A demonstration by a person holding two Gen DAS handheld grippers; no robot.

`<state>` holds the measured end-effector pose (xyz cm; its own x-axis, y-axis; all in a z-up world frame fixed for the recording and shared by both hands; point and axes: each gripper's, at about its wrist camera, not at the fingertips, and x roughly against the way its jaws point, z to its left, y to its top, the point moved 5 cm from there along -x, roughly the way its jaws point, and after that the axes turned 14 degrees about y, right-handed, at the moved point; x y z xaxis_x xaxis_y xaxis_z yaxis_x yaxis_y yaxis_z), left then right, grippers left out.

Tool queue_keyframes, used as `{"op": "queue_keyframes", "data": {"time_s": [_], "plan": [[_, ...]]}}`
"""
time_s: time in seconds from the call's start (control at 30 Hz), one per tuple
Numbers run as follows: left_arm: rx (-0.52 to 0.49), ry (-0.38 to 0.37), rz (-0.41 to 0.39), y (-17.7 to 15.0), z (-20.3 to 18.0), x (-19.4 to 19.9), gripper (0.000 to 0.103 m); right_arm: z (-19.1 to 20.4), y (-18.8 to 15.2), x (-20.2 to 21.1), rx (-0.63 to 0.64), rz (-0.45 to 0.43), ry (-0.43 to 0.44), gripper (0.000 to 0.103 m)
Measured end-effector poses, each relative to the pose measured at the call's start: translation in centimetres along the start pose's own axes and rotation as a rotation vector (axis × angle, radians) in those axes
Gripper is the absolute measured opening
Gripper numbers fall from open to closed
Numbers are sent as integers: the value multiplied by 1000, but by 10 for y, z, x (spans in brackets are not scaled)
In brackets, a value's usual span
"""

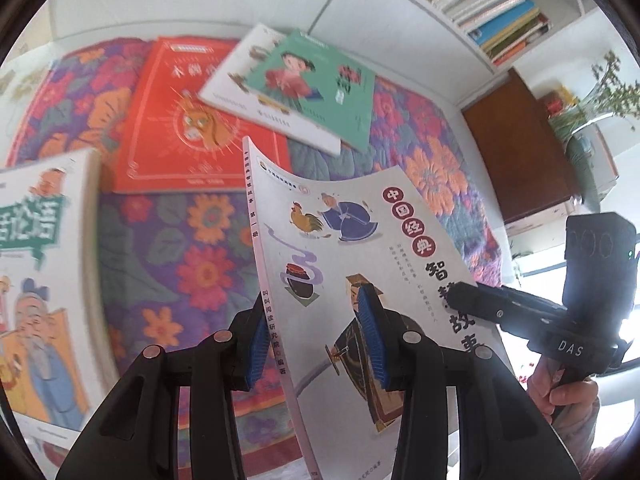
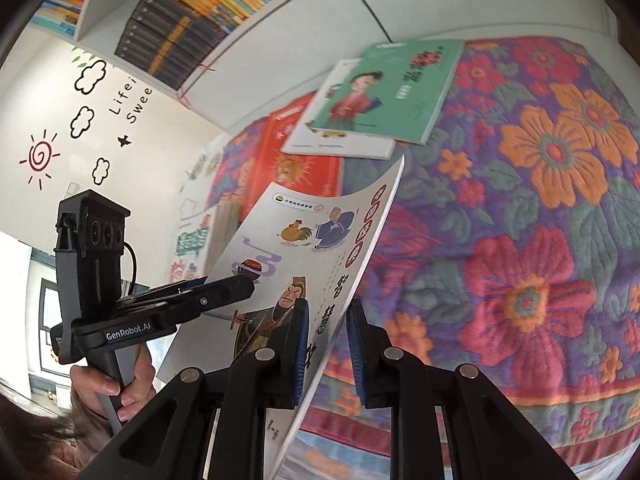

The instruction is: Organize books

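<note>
L tongs (image 1: 316, 344) & R tongs (image 2: 326, 354) both clamped on white storybook (image 1: 360, 260), above floral quilt (image 1: 192, 248)

Wrist views, downward, sharing book (image 1: 360, 264)

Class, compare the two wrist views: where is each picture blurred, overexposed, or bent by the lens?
Left wrist view: the book at the left edge is smeared by blur, the window behind the right tool is blown out white, and the shelf curves. Right wrist view: the held book stays sharp, the red book is soft, and the shelf bows.
</note>
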<state>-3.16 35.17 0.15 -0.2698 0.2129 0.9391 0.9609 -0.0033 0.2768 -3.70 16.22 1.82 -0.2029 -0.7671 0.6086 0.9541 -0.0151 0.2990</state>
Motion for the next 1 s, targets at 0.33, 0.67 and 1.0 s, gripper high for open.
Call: {"op": "queue_keyframes", "data": {"time_s": [0.33,0.67,1.0], "plan": [[23,14,-52,7,53,28,37,56,10,-29,72,-13,51,20],[36,44,-113,14,103,57,37,101,18,-69,139,10,91,20],[105,94,-145,6,163,77,37,141,25,-118,196,54,140,20]]}}
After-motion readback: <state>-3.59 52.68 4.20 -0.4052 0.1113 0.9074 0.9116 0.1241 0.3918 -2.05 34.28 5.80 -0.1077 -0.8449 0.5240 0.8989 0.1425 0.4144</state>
